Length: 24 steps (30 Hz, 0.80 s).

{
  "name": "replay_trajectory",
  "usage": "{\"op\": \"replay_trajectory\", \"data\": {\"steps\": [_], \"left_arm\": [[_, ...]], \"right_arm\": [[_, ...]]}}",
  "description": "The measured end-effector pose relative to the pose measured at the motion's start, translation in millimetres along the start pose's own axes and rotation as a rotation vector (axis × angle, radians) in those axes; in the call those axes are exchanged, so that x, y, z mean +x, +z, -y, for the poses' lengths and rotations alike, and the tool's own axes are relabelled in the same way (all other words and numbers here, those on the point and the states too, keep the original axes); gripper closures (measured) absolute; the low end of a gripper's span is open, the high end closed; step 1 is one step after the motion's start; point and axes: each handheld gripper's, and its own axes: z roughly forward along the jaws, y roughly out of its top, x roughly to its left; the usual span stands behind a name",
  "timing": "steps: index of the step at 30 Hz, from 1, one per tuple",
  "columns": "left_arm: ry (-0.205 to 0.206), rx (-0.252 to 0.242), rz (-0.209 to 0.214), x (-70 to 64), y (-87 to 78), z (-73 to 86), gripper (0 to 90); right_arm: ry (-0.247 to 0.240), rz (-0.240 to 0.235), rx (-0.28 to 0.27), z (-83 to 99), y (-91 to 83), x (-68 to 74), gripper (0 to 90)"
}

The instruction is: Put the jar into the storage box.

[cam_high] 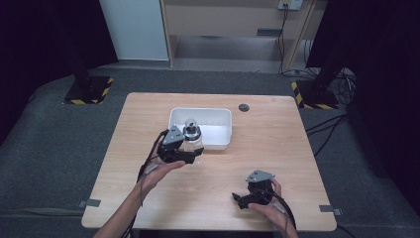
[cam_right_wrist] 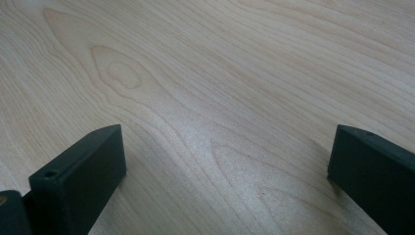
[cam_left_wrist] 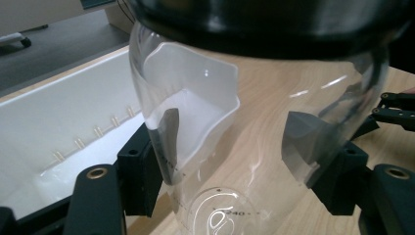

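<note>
My left gripper [cam_high: 190,157] clamps its 2 jaws around a clear glass jar [cam_left_wrist: 254,142] with a black lid, upright just beside the white tray [cam_high: 224,119], probably for transfer. My right gripper [cam_high: 247,199] rests open and empty on the table [cam_right_wrist: 220,73].

My jaws are black. The jar [cam_left_wrist: 254,147] between my left ones is clear glass with a black and silver lid [cam_high: 191,130] and faint printed measure marks. The tray [cam_high: 224,119] beside it is plain white. The table [cam_high: 267,148] is pale wood with wavy brown grain. The floor [cam_high: 59,144] is dark grey.
</note>
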Motion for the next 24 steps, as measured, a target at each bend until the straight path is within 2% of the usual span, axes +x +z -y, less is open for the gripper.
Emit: {"op": "replay_trajectory", "data": {"steps": [7, 11, 18, 19, 20, 21, 24], "left_arm": [[0.0, -0.001, -0.015, 9.2, 3.1, -9.1, 30.4], [0.0, 0.001, -0.036, 14.7, 3.9, -12.5, 30.4], [-0.023, -0.015, -0.059, 24.5, 7.3, -19.9, 30.4], [-0.003, -0.028, -0.072, 27.4, 8.6, -21.8, 30.4], [-0.024, -0.015, -0.076, 27.1, 8.3, -22.7, 30.4], [-0.029, -0.019, -0.067, 28.2, 10.1, -23.9, 30.4], [-0.033, -0.016, -0.075, 31.1, 14.1, -27.2, 30.4]], "right_arm": [[0.0, 0.0, 0.0, 0.0, 0.0, 0.0, 0.7], [0.0, 0.0, 0.0, 0.0, 0.0, 0.0, 0.7], [0.0, 0.001, 0.001, 0.0, 0.0, 0.0, 0.7], [0.0, 0.001, 0.001, 0.0, 0.0, 0.0, 0.7], [0.0, 0.001, 0.001, 0.0, -0.1, 0.0, 0.7], [0.0, 0.001, 0.0, 0.0, 0.0, 0.0, 0.7], [0.0, 0.0, 0.001, 0.0, -0.1, 0.1, 0.7]]}}
